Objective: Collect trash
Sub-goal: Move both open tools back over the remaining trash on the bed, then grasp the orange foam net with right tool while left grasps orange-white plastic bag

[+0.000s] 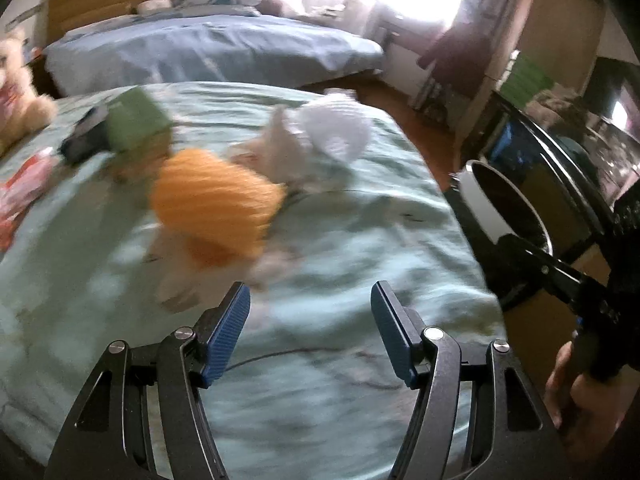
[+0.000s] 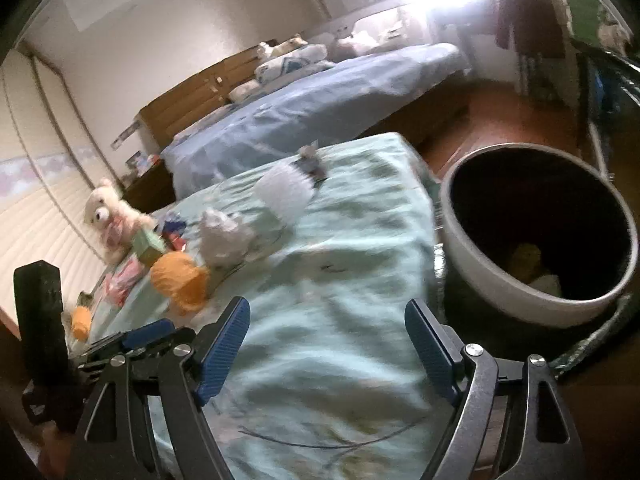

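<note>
Blurred green bedspread holds trash; no writing legible

Two beds are showing: one green-covered bed at centre frame, one blue-covered bed in the upper middle. One bin is sitting at the right. Two orange paper cups are lying at lower left, one stuffed bear is sitting at left, and one white crumpled wad is lying at centre.
</note>
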### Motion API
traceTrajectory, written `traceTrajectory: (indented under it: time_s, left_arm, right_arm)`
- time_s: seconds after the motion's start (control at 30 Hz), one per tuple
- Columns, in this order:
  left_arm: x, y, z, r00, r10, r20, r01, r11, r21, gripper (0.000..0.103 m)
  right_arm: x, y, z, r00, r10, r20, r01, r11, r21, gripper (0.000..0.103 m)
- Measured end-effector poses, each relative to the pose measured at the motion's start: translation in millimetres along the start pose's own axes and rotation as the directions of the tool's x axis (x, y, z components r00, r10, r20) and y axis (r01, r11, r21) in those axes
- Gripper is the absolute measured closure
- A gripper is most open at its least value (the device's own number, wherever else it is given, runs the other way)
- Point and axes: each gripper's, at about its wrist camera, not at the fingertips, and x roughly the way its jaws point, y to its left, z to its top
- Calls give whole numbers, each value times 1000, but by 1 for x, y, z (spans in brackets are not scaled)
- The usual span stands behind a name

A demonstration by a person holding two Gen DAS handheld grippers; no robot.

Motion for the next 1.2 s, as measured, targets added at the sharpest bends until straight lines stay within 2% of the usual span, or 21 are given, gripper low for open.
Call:
traceTrajectory:
  time_s: [0.37, 0.63, 1.07, 1.2]
  left_arm:
    - [-15, 63, -11, 995, 95, 15, -93, 991, -94, 39]
    - [-24, 100, -13, 988, 155, 15, -152, 978, -145, 39]
    - [-34, 159, -8, 969, 245, 19, -235, 948, -212, 35]
    - [-35, 178, -2, 956, 292, 22, -280, 934, -224, 34]
  right_arm:
    - [35, 50, -11, 991, 93, -93, -100, 992, -71, 21]
    - [56, 91, -15, 979, 158, -133, -178, 972, -155, 18]
    - [94, 128, -9, 966, 182, -181, -222, 948, -230, 18]
    - [103, 135, -7, 965, 181, -189, -226, 942, -250, 18]
